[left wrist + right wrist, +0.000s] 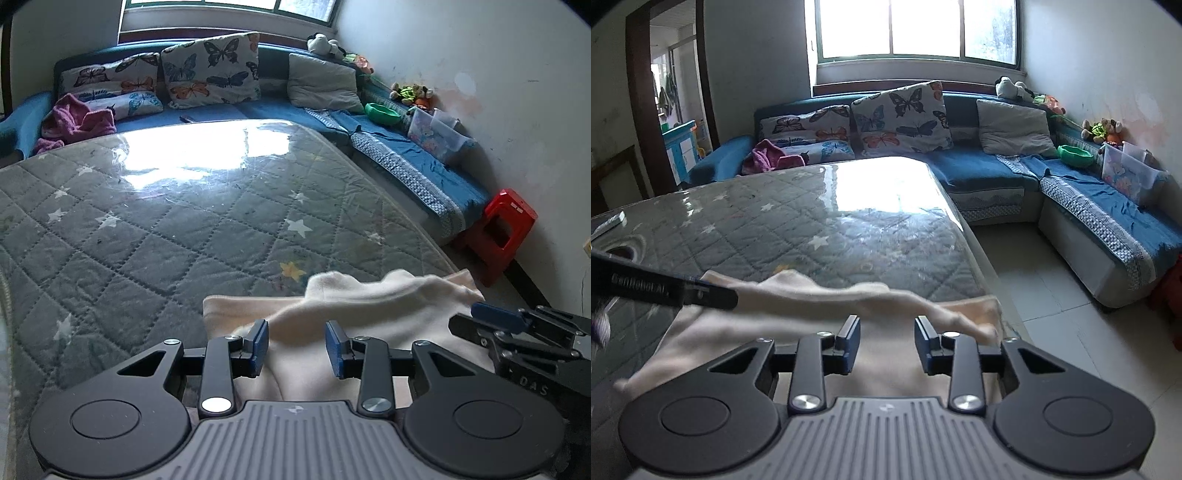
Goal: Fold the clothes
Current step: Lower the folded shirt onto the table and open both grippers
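A cream cloth (354,317) is lying on the near end of a big gray quilted table (155,229) with white stars on it, close to the table's right edge. The table top is shining under a clear cover, and bright light from the window (916,29) is bouncing off the far part of it. The left gripper (296,349) is sitting right over the cloth with its two blue pads (334,349) standing apart, and nothing is pinched between them; the cloth is just lying under them. The right gripper (886,341) is also hanging over the cloth, near the table's right edge, and its tongs are spread apart too, with only cloth showing below the gap. In the left wrist view the right gripper is poking in from the right side, next to the bumpy, raised fold of the cloth. In the right wrist view the left gripper is showing as a dark bar coming in from the left, touching the cloth's far left corner. The cloth is looking a bit blurry along its raised ridge. Behind the table a blue sofa (979,166) is running along the wall and turning down the right side. Butterfly pillows (901,118) and a plain gray pillow (1015,125) are leaning on it, and a pink cloth (768,157) is bunched up on its left end. A red stool (506,232) is standing on the floor by the right wall.
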